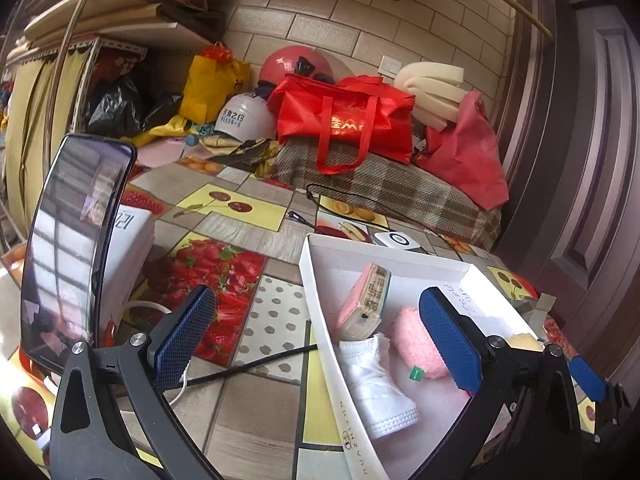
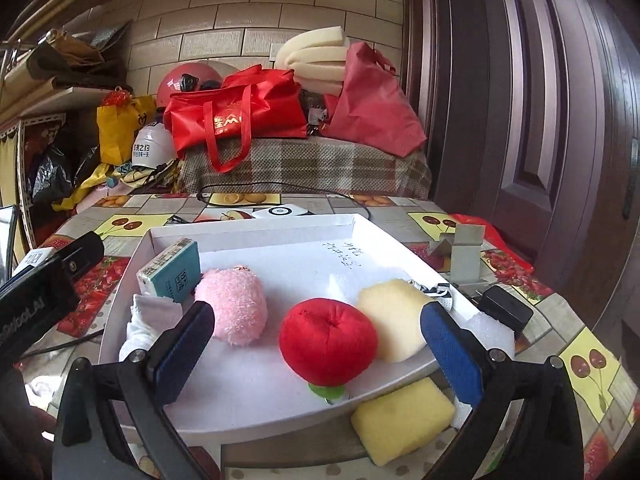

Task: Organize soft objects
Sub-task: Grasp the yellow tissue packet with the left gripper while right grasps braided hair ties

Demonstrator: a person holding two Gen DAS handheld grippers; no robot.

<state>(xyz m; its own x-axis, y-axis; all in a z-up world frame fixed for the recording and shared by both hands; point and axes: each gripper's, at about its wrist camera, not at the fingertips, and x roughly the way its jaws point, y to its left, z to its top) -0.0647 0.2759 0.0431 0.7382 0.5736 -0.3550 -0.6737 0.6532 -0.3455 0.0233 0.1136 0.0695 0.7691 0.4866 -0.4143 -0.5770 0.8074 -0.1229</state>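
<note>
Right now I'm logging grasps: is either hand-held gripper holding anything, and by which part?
Nothing is held. The left hand-held gripper and right hand-held gripper are both open and empty.

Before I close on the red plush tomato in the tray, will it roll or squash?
The red plush tomato looks stuffed and dimpled, so it probably squashes. Its round body may roll, though the green base beneath it might steady it. Probably light.

Both grippers, left gripper (image 1: pixel 316 340) and right gripper (image 2: pixel 320 348), are showing black angular arms, silver screws, and fingers (image 2: pixel 450 354) wearing blue textured pads.
</note>
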